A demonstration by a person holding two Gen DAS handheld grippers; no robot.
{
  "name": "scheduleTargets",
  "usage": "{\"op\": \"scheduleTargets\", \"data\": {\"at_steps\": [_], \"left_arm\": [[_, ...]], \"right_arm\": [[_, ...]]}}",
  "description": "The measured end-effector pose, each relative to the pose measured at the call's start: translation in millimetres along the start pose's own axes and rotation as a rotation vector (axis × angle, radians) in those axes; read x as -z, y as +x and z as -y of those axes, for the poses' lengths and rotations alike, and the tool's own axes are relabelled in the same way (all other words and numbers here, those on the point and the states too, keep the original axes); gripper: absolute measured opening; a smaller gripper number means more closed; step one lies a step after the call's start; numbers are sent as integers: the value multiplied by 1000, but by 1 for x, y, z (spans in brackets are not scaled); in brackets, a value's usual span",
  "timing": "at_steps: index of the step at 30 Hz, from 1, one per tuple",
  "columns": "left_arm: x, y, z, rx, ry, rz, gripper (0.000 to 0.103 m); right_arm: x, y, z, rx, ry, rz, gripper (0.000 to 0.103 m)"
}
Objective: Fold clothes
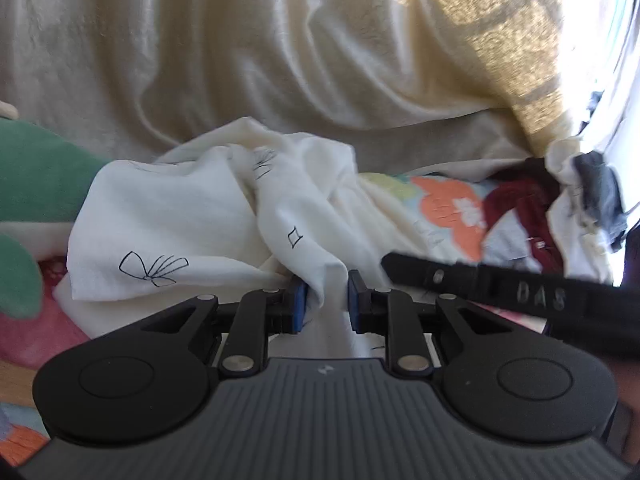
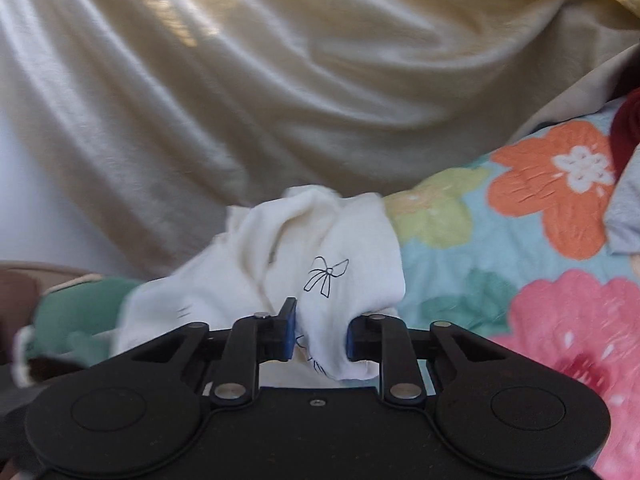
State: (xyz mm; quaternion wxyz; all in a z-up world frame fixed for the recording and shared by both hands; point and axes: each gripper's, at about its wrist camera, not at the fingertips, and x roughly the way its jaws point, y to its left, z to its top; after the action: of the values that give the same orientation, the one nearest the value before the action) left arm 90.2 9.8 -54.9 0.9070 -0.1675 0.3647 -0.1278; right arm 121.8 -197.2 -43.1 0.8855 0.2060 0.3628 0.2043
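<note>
Two claws are on one garment right now: the crumpled cream-white cotton top printed with thin black bow doodles (image 1: 168, 220) lies bunched on the floral quilted bedspread (image 2: 500, 240), in front of the draped cream curtain (image 1: 280, 60). The left claw (image 1: 325, 304) has a fold of that cloth pinched between its blue pads (image 1: 298, 306), and the fabric runs down through the gap towards the camera. The right claw (image 2: 320, 334) is clamped on another bunch of the same top, a bow print sitting just above its pads in the right wrist view. From the left wrist view a blurred black bar comes in from the right, just beside the left claw; I take it to be part of the right-hand tool.

So the step in hand looks like the pick-up and spread, with the fold itself not yet begun. To do it well, I'd say both grips want to be on an edge or a seam, not on a wad of several layers, and I can't tell from here how many layers either holds. Lifting together, then drawing the hands apart, should let the cloth hang and shake flat.

Watch the neighbours: a green plush toy (image 1: 36, 176) sits touching the top on the left, and a dark maroon garment (image 1: 516, 208) lies on the right. A snagged corner could drag either along.
</note>
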Motion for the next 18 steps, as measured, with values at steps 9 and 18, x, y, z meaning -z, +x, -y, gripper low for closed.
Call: {"op": "scheduleTargets", "data": {"at_steps": [9, 18], "left_arm": [[1, -28, 49, 72, 137, 10, 12], [25, -56, 91, 46, 298, -4, 11]], "right_arm": [[19, -63, -15, -29, 48, 17, 17], [43, -128, -25, -21, 21, 48, 8]]}}
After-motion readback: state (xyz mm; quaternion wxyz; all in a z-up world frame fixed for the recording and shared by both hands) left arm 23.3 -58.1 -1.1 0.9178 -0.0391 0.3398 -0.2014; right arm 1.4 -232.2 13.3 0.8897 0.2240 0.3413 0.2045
